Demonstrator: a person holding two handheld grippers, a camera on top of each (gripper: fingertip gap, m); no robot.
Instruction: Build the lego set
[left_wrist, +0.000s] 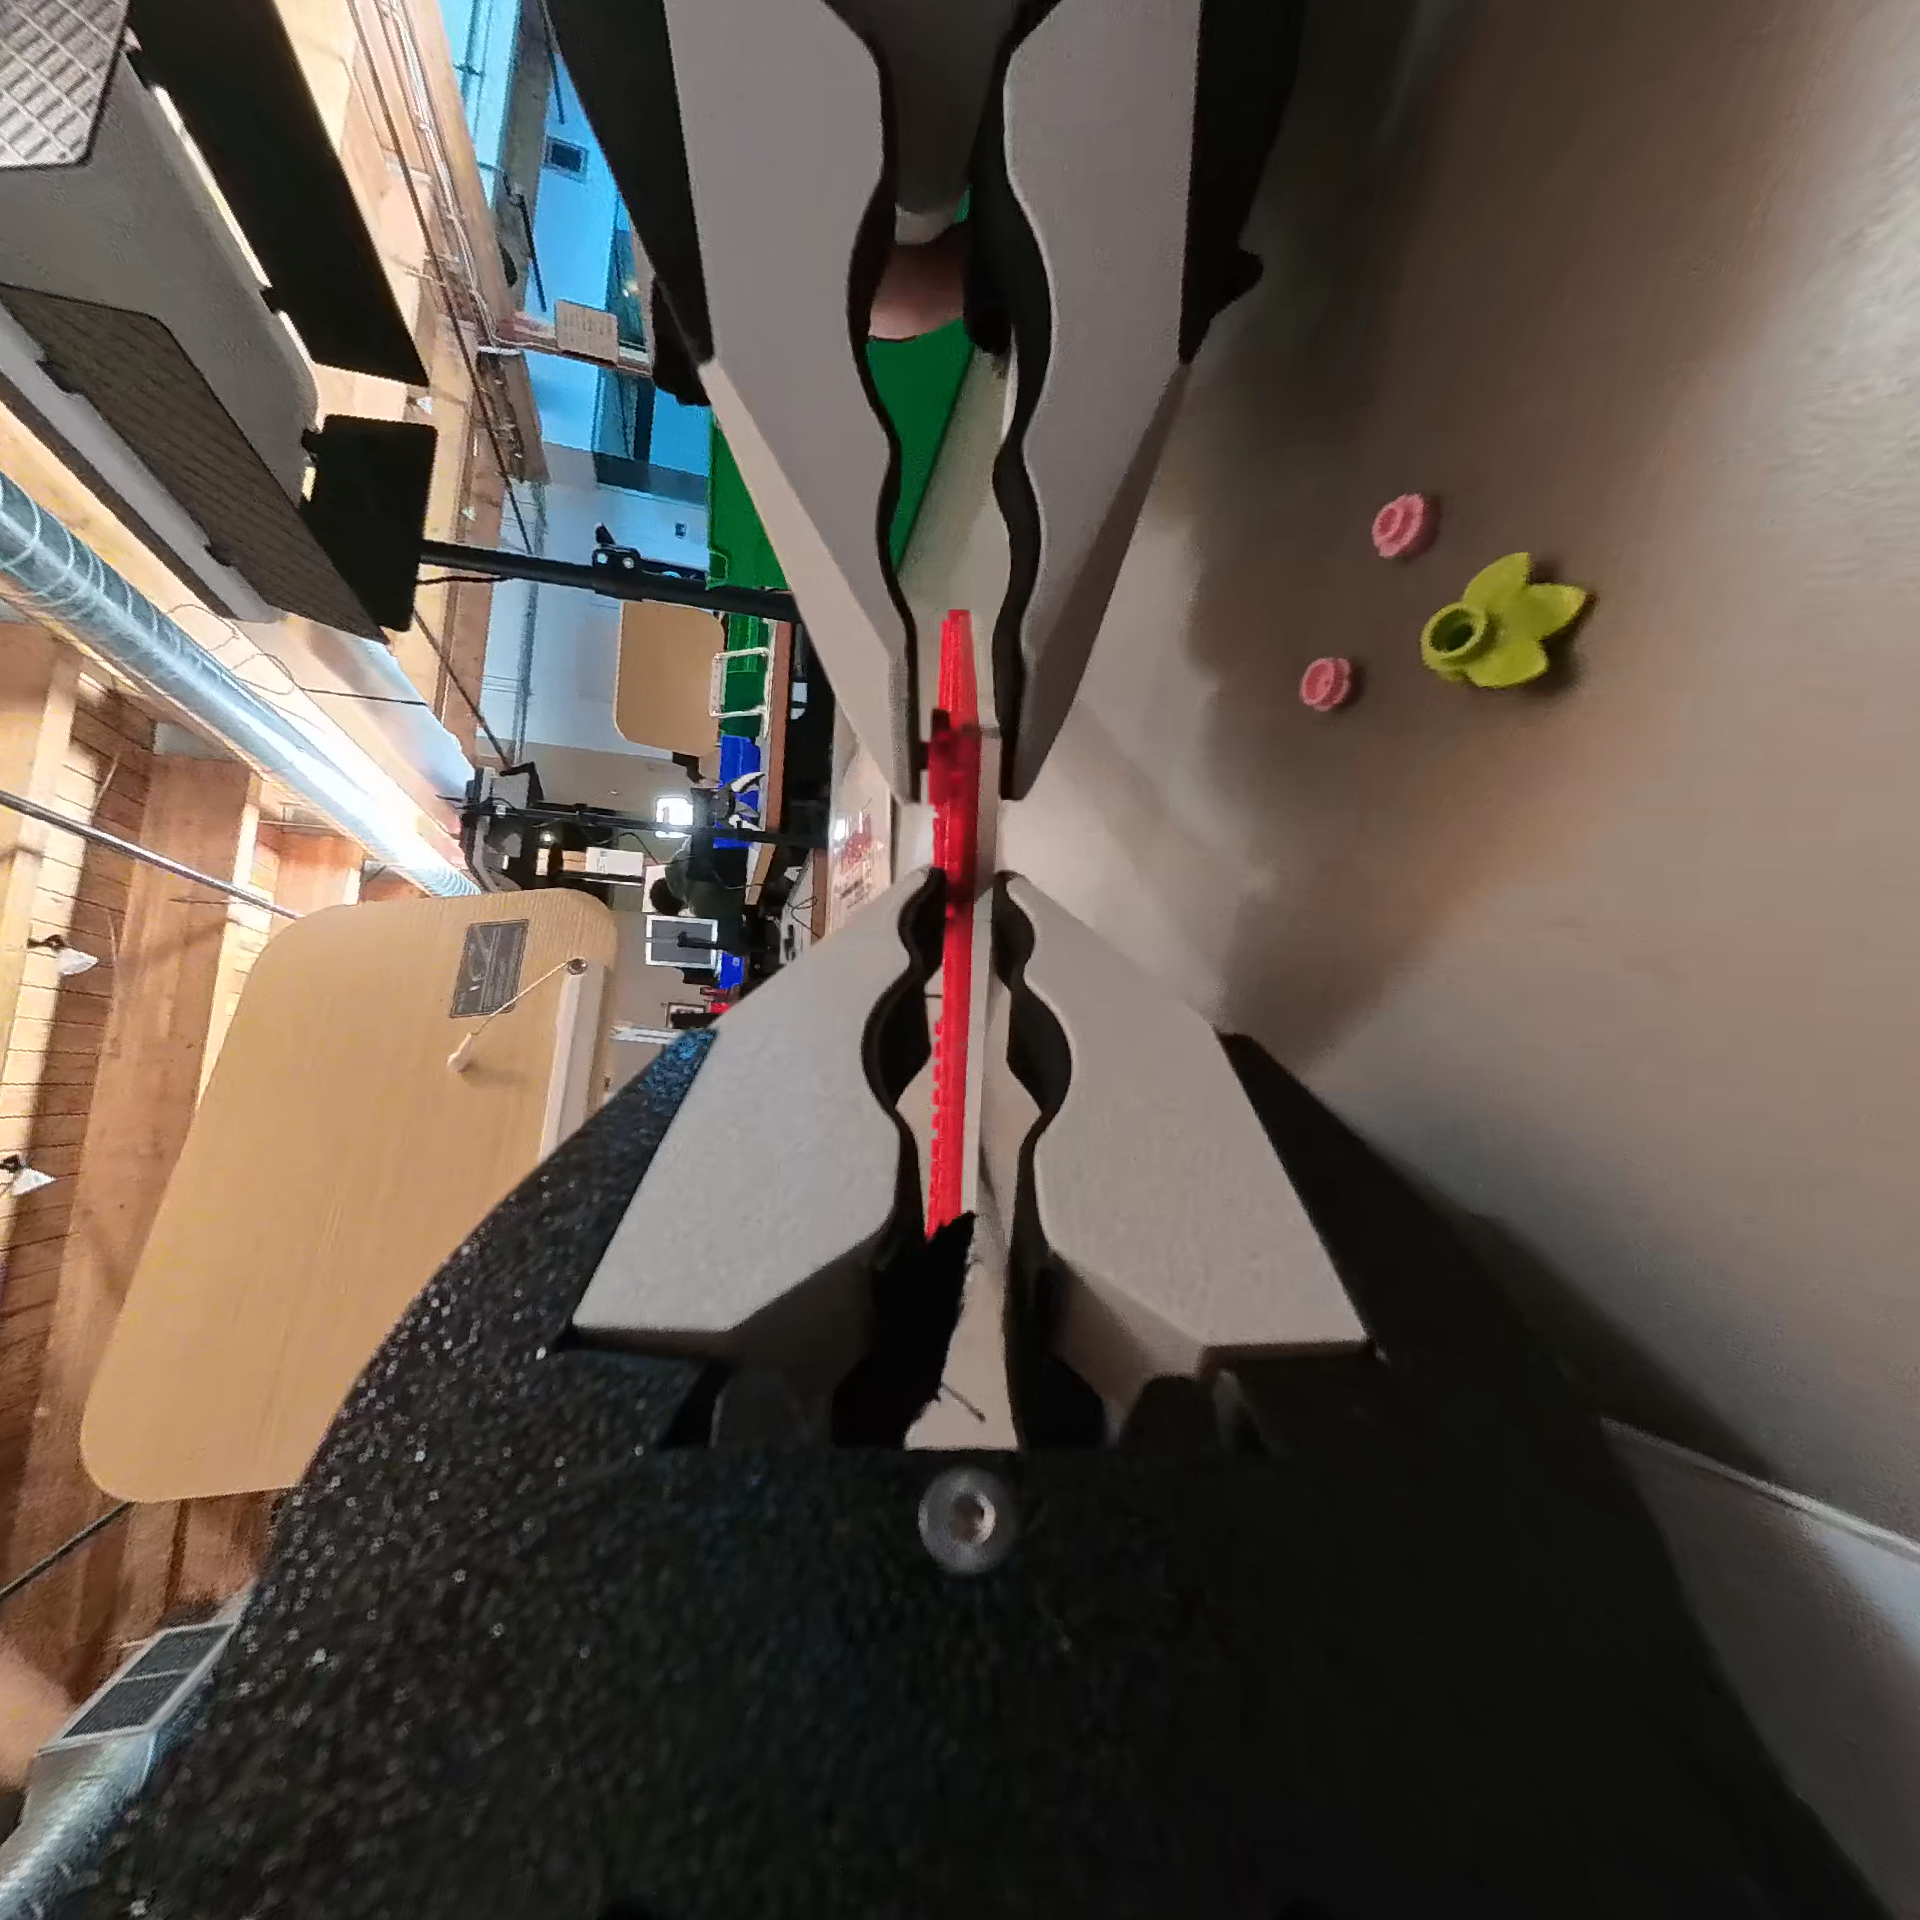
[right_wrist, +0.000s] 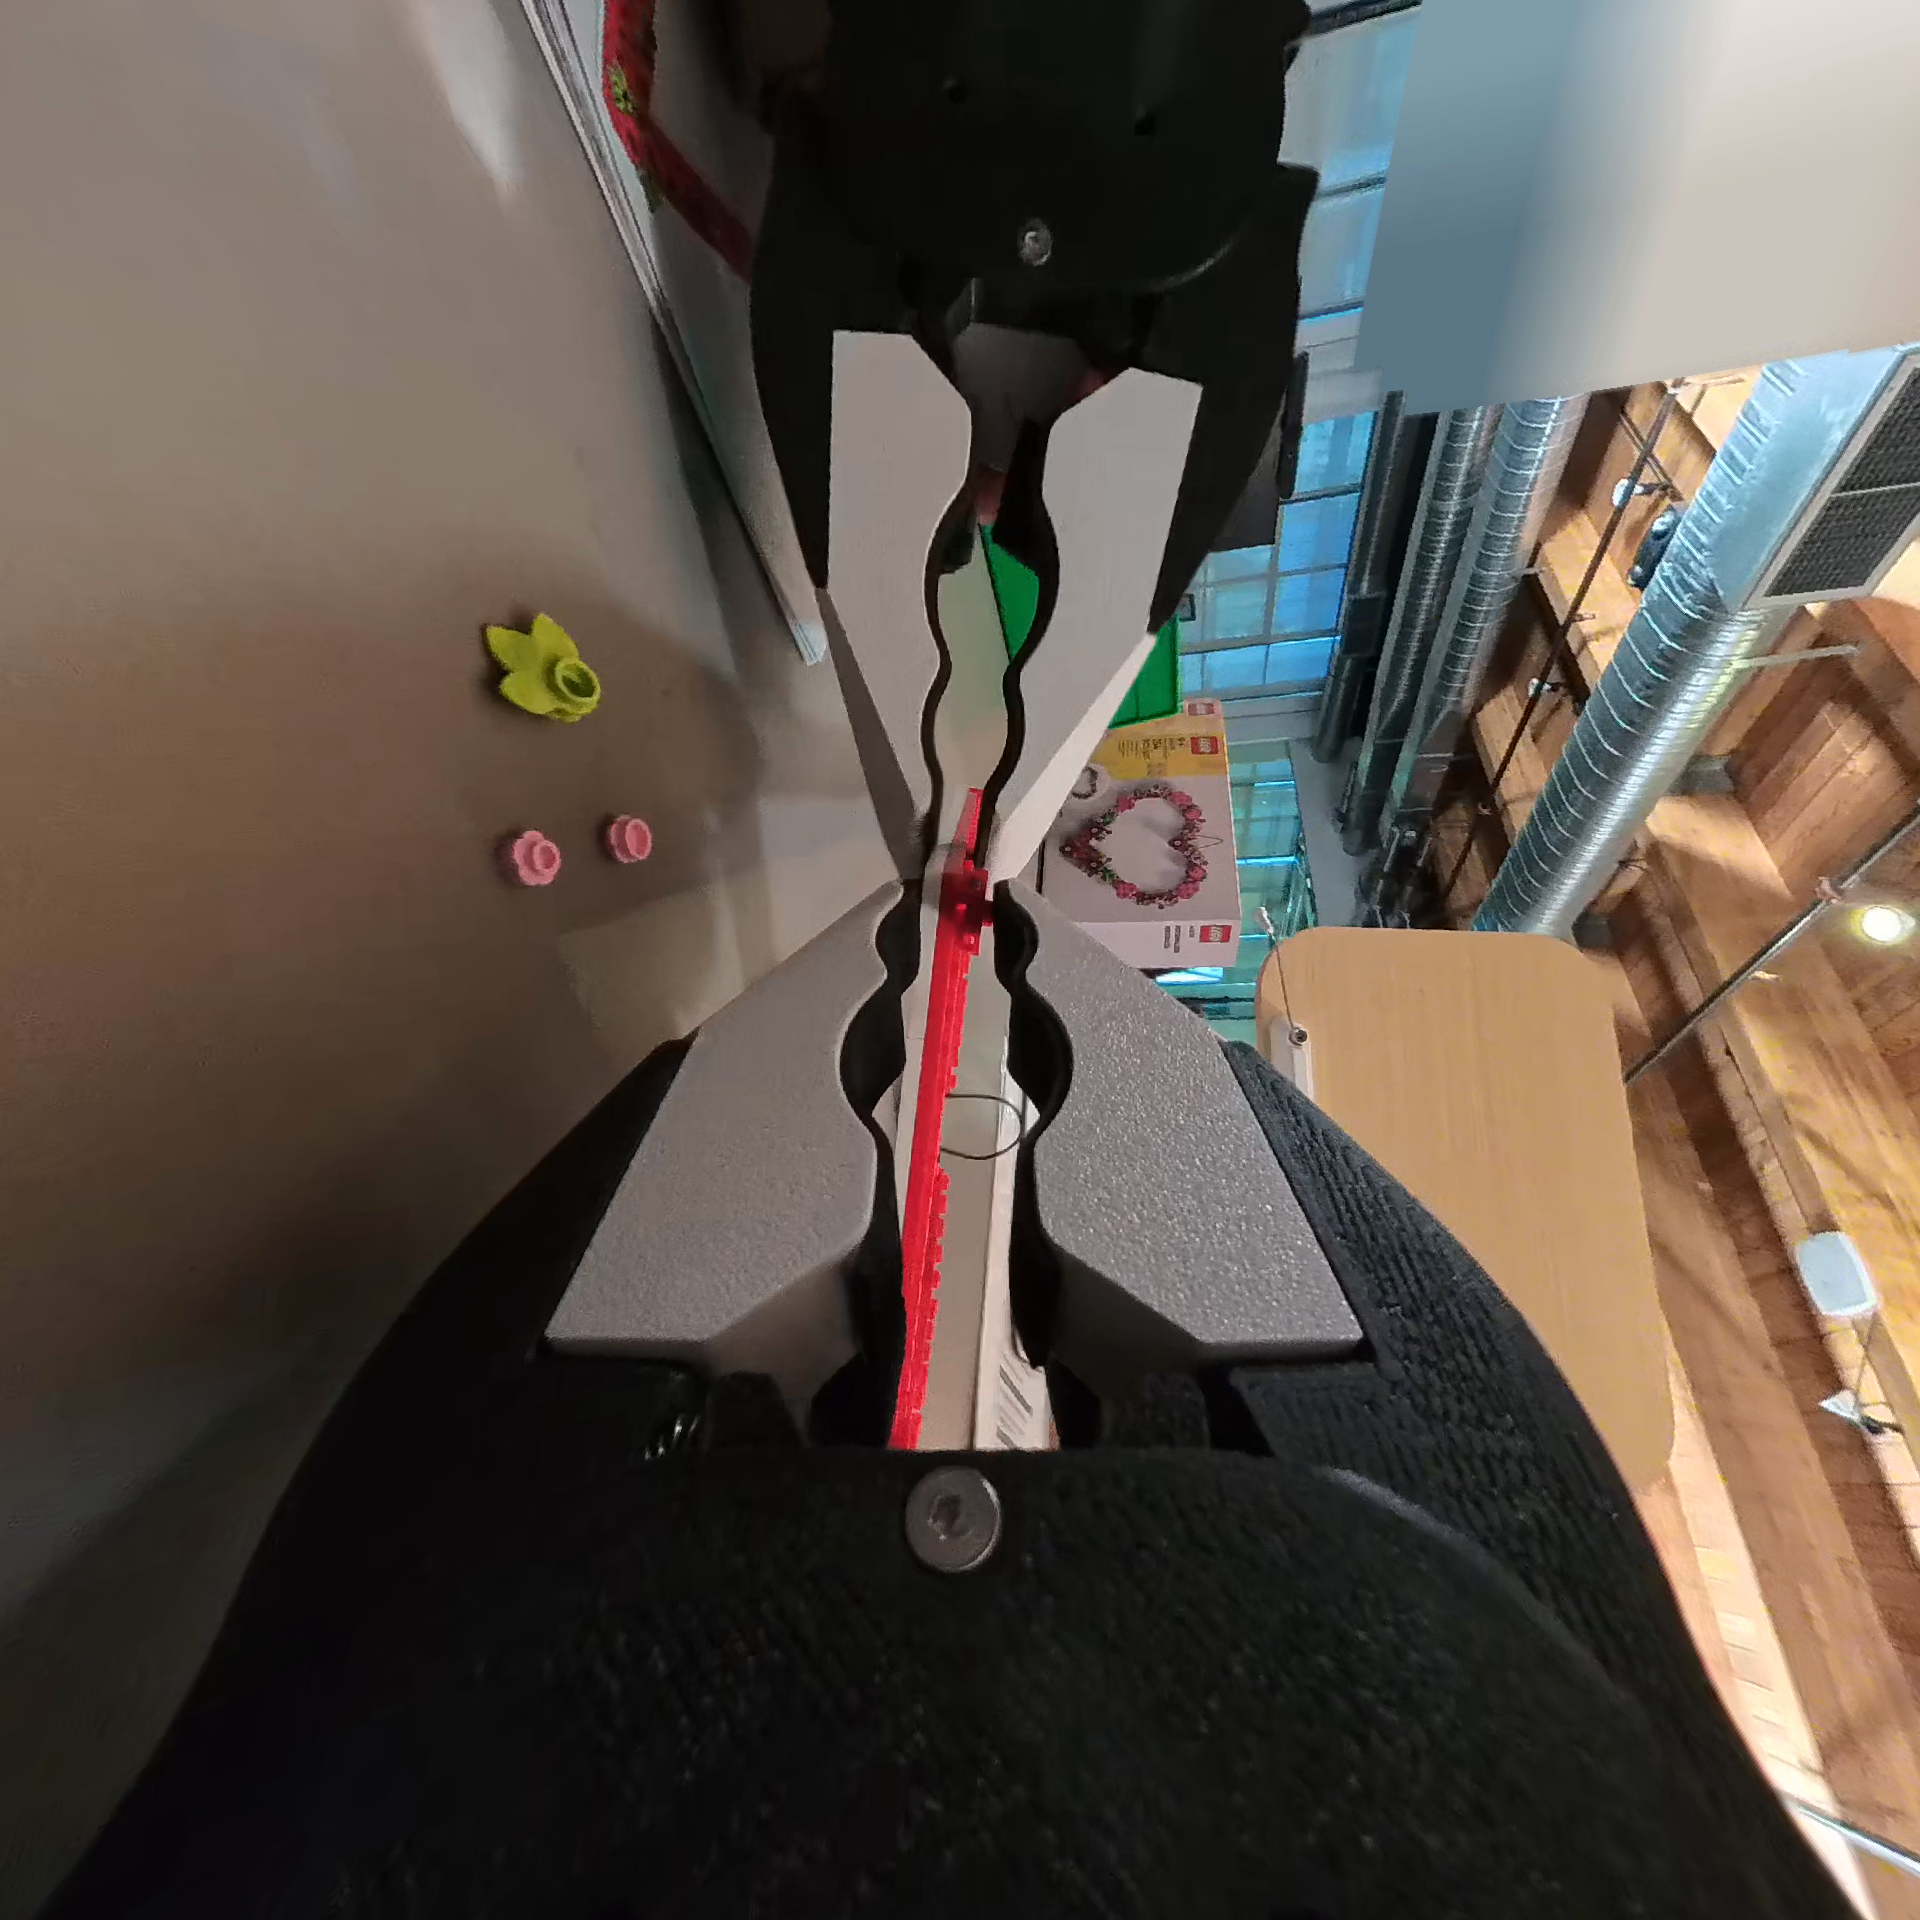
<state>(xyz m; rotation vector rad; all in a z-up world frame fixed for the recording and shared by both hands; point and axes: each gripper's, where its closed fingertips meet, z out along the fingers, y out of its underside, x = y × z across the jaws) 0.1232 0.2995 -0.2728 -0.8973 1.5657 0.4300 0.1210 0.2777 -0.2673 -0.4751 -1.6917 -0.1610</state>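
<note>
Both tools meet tip to tip, clamped narrow on one long red plate (left_wrist: 954, 997) — the left tool (left_wrist: 956, 883) and right tool (right_wrist: 956, 894) each pinch an end, likely steadying it for pressing. Loose flower pieces (right_wrist: 543, 670) lie beside them on the tabletop (right_wrist: 260, 416).

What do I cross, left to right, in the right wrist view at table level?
lime green leaf piece → two pink flower studs → red lego strip clamped by right gripper → set box with heart picture
</note>
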